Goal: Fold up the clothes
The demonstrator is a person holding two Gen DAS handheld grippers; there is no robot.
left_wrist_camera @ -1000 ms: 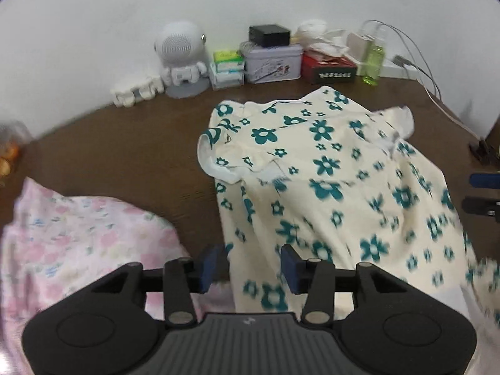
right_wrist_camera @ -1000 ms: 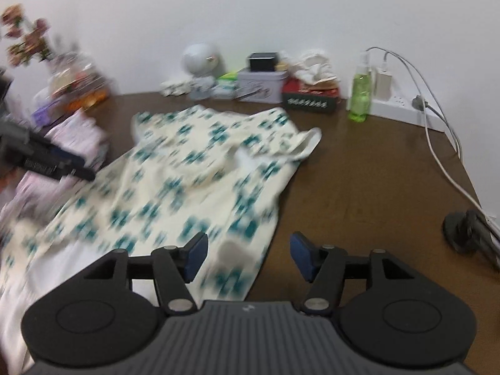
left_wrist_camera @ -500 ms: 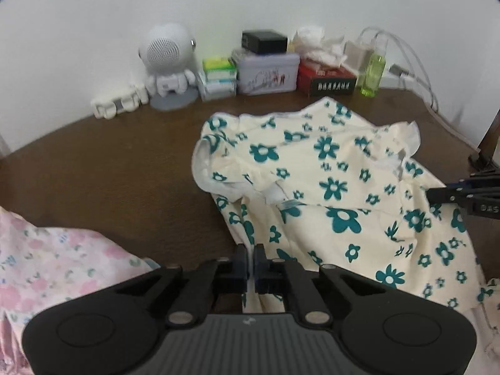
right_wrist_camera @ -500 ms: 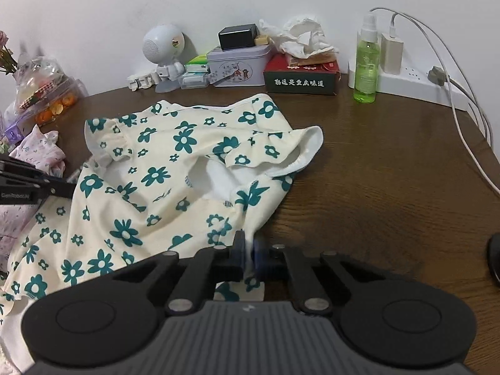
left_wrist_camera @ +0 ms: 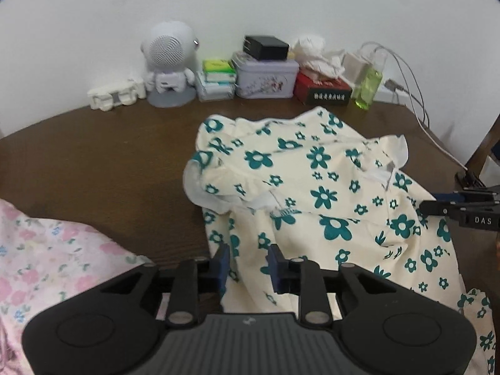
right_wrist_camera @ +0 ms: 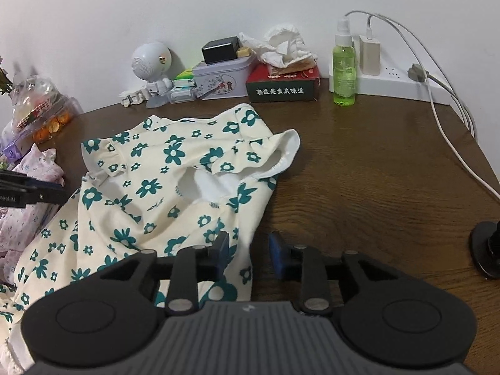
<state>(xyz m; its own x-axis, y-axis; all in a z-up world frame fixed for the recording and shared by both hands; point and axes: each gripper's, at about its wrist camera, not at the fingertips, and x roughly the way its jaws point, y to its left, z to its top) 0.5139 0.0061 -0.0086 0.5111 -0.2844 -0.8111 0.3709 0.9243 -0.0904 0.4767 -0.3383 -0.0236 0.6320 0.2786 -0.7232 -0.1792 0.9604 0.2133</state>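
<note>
A cream dress with teal flowers (left_wrist_camera: pixel 315 193) lies rumpled on a brown wooden table (left_wrist_camera: pixel 93 156), spreading ahead of 2 hand-held grippers. The left gripper (left_wrist_camera: pixel 248 264) has its jaws parted over the dress's near left edge, cloth between the blue pads but not clamped; the right gripper (right_wrist_camera: pixel 248 251) is likewise open over the near right edge, holding nothing. A pink floral garment (left_wrist_camera: pixel 47 265) sits left of the left gripper. Beyond the dress, along the white wall (right_wrist_camera: pixel 156 6), stand a white robot-shaped speaker (left_wrist_camera: pixel 168 62), a tin box (left_wrist_camera: pixel 265 76), a red tissue box (right_wrist_camera: pixel 282 86), a green spray bottle (right_wrist_camera: pixel 343 65) and a power strip (right_wrist_camera: pixel 397 84).
</note>
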